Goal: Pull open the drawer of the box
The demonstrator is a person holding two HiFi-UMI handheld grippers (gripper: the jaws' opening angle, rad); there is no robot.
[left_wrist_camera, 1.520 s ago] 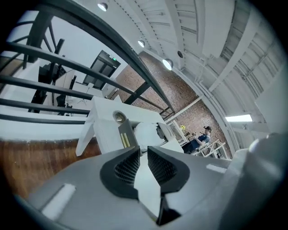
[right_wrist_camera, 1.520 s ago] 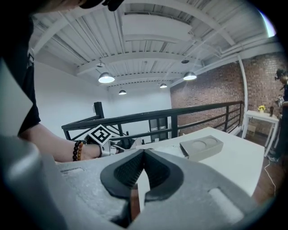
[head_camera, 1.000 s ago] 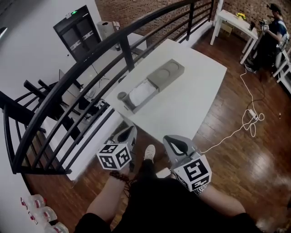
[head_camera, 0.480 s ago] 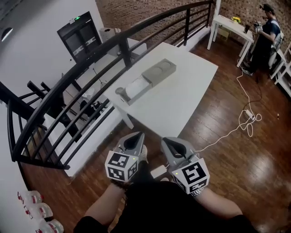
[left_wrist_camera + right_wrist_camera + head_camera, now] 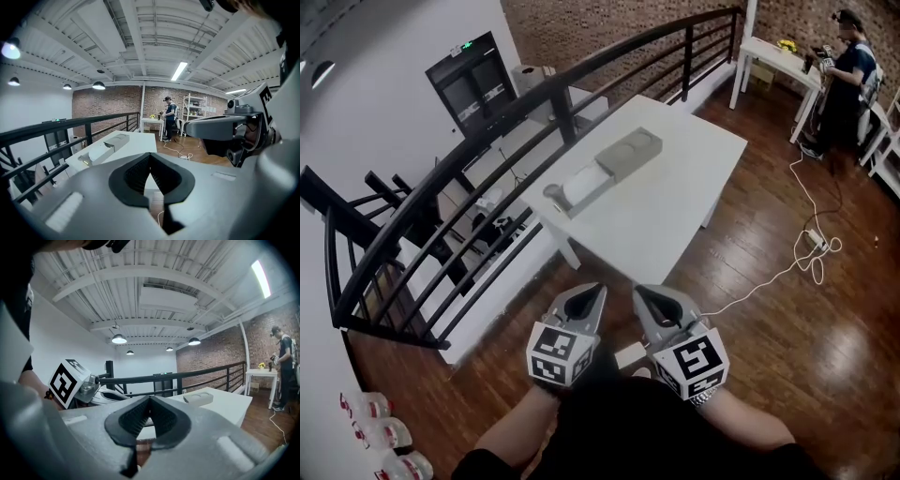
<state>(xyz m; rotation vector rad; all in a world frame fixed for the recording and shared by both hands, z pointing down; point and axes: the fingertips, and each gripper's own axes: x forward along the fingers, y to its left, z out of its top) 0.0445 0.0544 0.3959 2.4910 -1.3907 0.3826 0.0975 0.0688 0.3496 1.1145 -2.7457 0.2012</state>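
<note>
A long grey box (image 5: 628,151) lies on the white table (image 5: 675,206), its drawer (image 5: 579,187) standing out of the near-left end with a white lining showing. Both grippers hover close to my body, well short of the table and over the wooden floor. My left gripper (image 5: 596,293) is shut with nothing in it; my right gripper (image 5: 641,294) beside it is shut and empty too. In the left gripper view the box (image 5: 111,143) lies far beyond the shut left gripper (image 5: 150,163). The right gripper view shows the box (image 5: 199,398) beyond the shut right gripper (image 5: 150,401).
A black railing (image 5: 487,122) runs along the table's left side, with a drop to a lower floor behind it. A white cable (image 5: 811,248) trails over the floor at the right. A person (image 5: 844,66) stands by another white table (image 5: 778,52) far right. Bottles (image 5: 370,436) sit bottom left.
My left gripper has moved right, closer to the right gripper. Both now sit side by side. The drawer and box have not moved on the table.
</note>
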